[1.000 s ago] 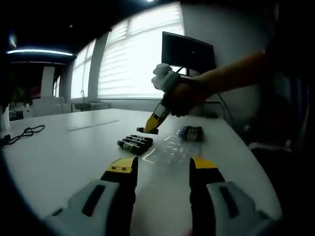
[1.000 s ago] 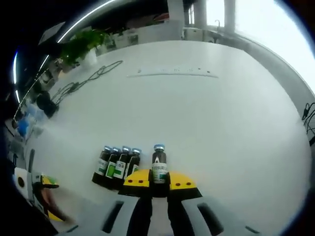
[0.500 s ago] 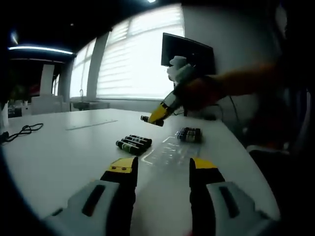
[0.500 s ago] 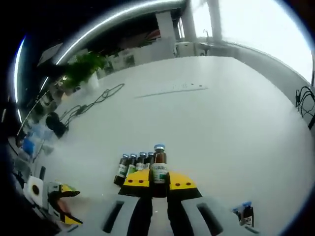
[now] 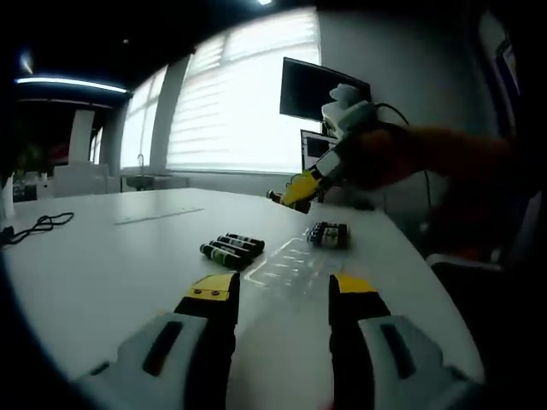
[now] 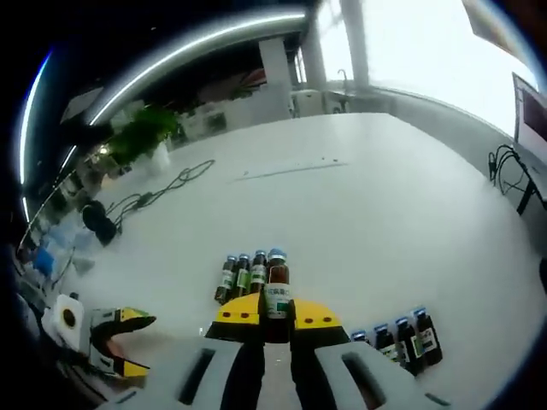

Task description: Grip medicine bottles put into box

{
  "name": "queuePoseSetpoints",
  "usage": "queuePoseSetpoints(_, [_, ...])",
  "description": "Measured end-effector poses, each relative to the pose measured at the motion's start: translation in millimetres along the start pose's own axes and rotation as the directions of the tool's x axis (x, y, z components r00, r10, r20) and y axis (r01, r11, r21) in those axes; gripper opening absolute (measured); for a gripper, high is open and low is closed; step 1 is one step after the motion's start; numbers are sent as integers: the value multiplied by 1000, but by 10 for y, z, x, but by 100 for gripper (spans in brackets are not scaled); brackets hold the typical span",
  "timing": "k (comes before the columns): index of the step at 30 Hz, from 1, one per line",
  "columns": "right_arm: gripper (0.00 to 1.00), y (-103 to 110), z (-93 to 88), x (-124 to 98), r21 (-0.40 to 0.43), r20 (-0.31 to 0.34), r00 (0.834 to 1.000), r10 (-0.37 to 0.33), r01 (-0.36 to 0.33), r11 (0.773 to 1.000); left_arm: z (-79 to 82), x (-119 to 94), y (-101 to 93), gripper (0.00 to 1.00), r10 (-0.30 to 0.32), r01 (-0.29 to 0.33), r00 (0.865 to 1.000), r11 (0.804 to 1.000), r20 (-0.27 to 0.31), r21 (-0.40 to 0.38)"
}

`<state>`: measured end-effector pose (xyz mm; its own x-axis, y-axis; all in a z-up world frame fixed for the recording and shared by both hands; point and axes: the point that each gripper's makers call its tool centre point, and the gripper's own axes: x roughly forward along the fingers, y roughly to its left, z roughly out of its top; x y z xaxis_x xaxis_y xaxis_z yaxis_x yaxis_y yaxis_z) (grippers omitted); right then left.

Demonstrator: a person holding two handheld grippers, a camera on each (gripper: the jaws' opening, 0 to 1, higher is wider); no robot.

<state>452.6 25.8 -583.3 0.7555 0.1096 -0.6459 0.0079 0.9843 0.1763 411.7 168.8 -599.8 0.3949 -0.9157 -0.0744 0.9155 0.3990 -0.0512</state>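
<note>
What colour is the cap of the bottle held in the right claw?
Blue, seen best in the right gripper view: bottle, right claw.

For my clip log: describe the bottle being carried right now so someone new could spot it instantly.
Start at the big white table in the right gripper view. Near its front edge a row of small dark medicine bottles lies flat on the top. The carried bottle is right beside them, clamped between the yellow tips of the right claw, the one bottle held up off the table.

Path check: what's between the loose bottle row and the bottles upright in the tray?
Left gripper view: empty slots of the clear plastic tray separate the lying bottles from the upright brown bottles.
</note>
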Motion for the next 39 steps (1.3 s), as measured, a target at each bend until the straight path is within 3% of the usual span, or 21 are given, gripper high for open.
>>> queuePoseSetpoints(3, [7,70,-153,-35,-23,-18,1000,-7,7,1000,-3,1,0,34,-1,1,1000,1000,-1,-8])
queuePoseSetpoints(13, [7,61,-246,-128,4,-9,1000,-9,9,1000,-8,2,-15,34,-2,2,1000,1000,-2,-7])
queuePoseSetpoints(19, [7,48,-378,-114,-84,-44,998,-52,48,995,-6,0,-10,34,-3,3,1000,1000,-1,-8])
queuePoseSetpoints(39, [7,39,-631,-13,-143,-119,989,-91,73,987,-24,-5,-19,34,-18,19,1000,1000,-15,23])
